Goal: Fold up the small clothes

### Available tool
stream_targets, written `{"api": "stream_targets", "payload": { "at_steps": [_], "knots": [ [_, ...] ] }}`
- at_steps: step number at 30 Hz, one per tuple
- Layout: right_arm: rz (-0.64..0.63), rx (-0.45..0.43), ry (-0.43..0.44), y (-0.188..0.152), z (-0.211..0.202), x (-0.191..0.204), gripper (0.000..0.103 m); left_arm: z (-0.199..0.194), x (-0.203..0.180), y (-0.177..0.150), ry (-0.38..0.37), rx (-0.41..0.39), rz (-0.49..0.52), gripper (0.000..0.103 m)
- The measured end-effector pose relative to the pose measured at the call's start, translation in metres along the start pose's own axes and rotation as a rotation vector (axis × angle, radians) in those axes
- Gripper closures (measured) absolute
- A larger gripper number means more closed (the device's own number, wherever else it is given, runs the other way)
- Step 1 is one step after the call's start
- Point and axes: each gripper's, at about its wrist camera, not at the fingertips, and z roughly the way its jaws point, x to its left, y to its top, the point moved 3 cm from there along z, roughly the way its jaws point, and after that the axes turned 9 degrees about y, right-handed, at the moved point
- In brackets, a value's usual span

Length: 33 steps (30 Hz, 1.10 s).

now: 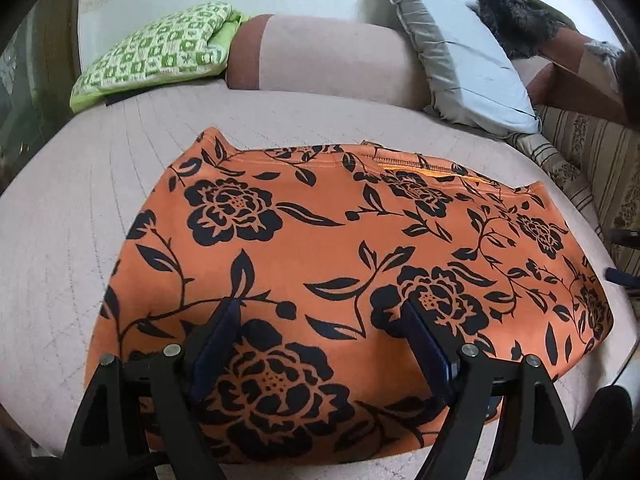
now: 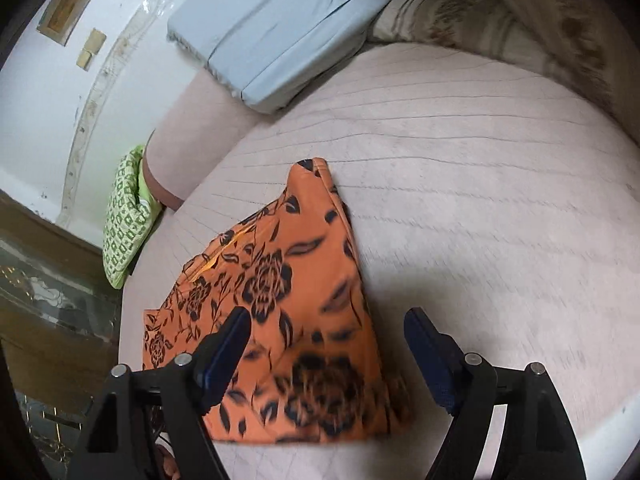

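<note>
Orange fabric printed with black roses, one garment [image 1: 340, 248], lies spread flat on the pale pink sofa seat [image 1: 80, 208], near its front edge and about midway along it. One zipper [image 1: 412, 163] runs along its far hem, where a slit of bright lining shows.

At the seat's far left corner lies one green-and-white patterned cushion [image 1: 156, 48], partly over the seat's back edge. Next along the back edge stands one pink backrest bolster [image 1: 320, 56], and to its right one pale blue pillow [image 1: 464, 64] leans against it. Behind that pillow lies one dark furry thing [image 1: 516, 20], too unclear to name. Beyond the seat's right edge runs a striped floral cover [image 1: 592, 168].

The left gripper [image 1: 322, 316] hangs over the garment's near half with its two fingers spread wide, holding nothing. The right gripper [image 2: 328, 324] hovers over the garment's right side edge, its two fingers likewise wide apart and empty; one is over the cloth, the other over bare seat.
</note>
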Motion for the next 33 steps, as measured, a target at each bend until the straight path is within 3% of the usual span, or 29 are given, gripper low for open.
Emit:
{"api": "stream_targets", "payload": {
  "at_steps": [3, 5, 6, 9, 11, 12, 14, 15, 16, 17, 20, 24, 25, 26, 27, 30, 32, 33],
  "knots": [
    [0.006, 0.137, -0.009, -0.003, 0.039, -0.008, 0.025, 0.003, -0.002, 0.001, 0.001, 0.002, 0.006, 0.020],
    [-0.022, 0.169, -0.033, -0.008, 0.050, -0.003, 0.057, 0.005, -0.003, 0.001, 0.007, 0.003, 0.014, 0.020],
    [-0.009, 0.171, -0.015, -0.008, 0.050, 0.001, 0.085, 0.005, -0.004, 0.001, 0.006, 0.001, 0.018, 0.020],
    [-0.090, 0.095, -0.071, -0.007, 0.037, 0.021, 0.086, 0.004, -0.006, 0.000, 0.005, -0.003, 0.021, 0.020],
    [-0.120, 0.129, -0.149, -0.012, 0.048, 0.013, 0.086, 0.005, -0.008, -0.001, 0.009, -0.003, 0.029, 0.020],
    [-0.084, 0.188, -0.158, -0.016, 0.061, 0.001, 0.085, 0.007, -0.008, 0.000, 0.011, -0.002, 0.036, 0.020],
    [-0.054, 0.159, -0.104, -0.006, 0.051, 0.007, 0.079, 0.006, -0.008, -0.001, 0.017, -0.006, 0.053, 0.020],
    [-0.059, 0.140, -0.078, -0.002, 0.044, 0.013, 0.067, 0.005, -0.007, -0.001, 0.013, -0.010, 0.053, 0.020],
    [-0.073, 0.109, -0.055, 0.005, 0.036, 0.020, 0.032, 0.004, -0.007, -0.002, 0.009, -0.011, 0.050, 0.020],
    [-0.090, 0.072, -0.048, 0.012, 0.029, 0.026, 0.019, 0.004, -0.007, -0.002, 0.009, -0.010, 0.051, 0.020],
    [-0.110, -0.003, -0.040, 0.040, 0.025, 0.035, 0.017, 0.006, -0.010, -0.002, 0.016, -0.010, 0.052, 0.020],
    [-0.026, 0.060, -0.022, 0.071, 0.073, 0.011, 0.017, 0.006, -0.012, -0.002, 0.018, -0.013, 0.061, 0.020],
    [-0.014, 0.087, -0.018, 0.072, 0.085, 0.007, 0.024, 0.006, -0.011, -0.002, 0.017, -0.014, 0.061, 0.020],
    [0.022, 0.135, -0.003, 0.070, 0.102, -0.001, 0.042, 0.007, -0.010, -0.002, 0.018, -0.014, 0.062, 0.020],
    [0.046, 0.136, 0.003, 0.068, 0.105, -0.001, 0.091, 0.007, -0.011, -0.002, 0.019, -0.013, 0.064, 0.020],
    [-0.040, 0.042, 0.016, 0.066, 0.091, 0.022, 0.091, 0.007, -0.011, -0.002, 0.019, -0.015, 0.055, 0.020],
    [0.112, 0.109, -0.006, 0.061, 0.108, -0.016, 0.090, 0.009, -0.013, 0.000, 0.018, -0.011, 0.060, 0.020],
    [0.175, 0.098, 0.054, 0.060, 0.107, -0.028, 0.087, 0.010, -0.014, 0.000, 0.022, -0.010, 0.066, 0.020]
  ]
}}
